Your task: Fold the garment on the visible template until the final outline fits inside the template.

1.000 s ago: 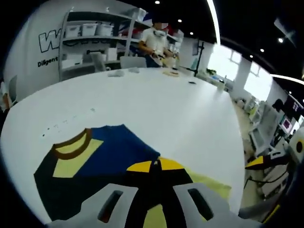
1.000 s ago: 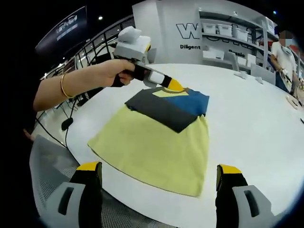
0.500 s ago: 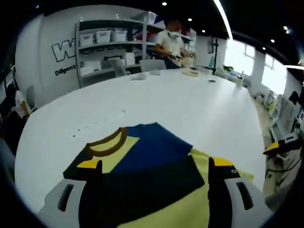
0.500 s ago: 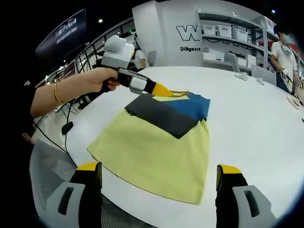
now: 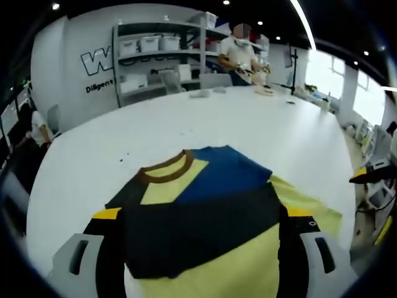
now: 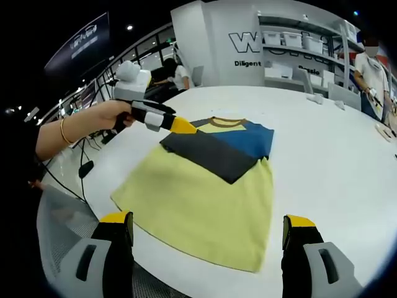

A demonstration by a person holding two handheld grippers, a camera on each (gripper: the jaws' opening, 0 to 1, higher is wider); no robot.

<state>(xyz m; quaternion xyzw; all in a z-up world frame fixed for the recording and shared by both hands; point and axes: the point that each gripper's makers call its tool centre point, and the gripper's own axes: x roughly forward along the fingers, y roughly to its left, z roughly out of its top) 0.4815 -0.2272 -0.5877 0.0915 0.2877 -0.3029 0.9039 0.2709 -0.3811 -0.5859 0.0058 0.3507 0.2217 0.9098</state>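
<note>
Partly folded garment [image 6: 208,180] lying flat near the table [image 6: 335,161] edge. Left gripper [image 5: 201,214] spread wide above it, holding nothing. Right gripper [image 6: 208,226] likewise wide open and empty.

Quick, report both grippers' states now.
Left gripper: open, fingers spread over the garment, holding nothing.
Right gripper: open, holding nothing, short of the garment's near edge.

T-shirt [image 6: 208,180] – soft matt cloth, as I see it; yellow body, charcoal and blue panels, ribbed brown collar [image 5: 164,172]. Table [image 6: 335,161] – smooth white top, faint sheen, looks laminate. Left gripper [image 6: 180,126] – matt grey plastic body, yellow tips; I read same finish on right gripper [image 6: 208,233]. Bracelet [image 6: 64,131] on wrist – shiny, gold-coloured metal. Chair [image 6: 62,230] by table edge – grey mesh fabric.
</note>
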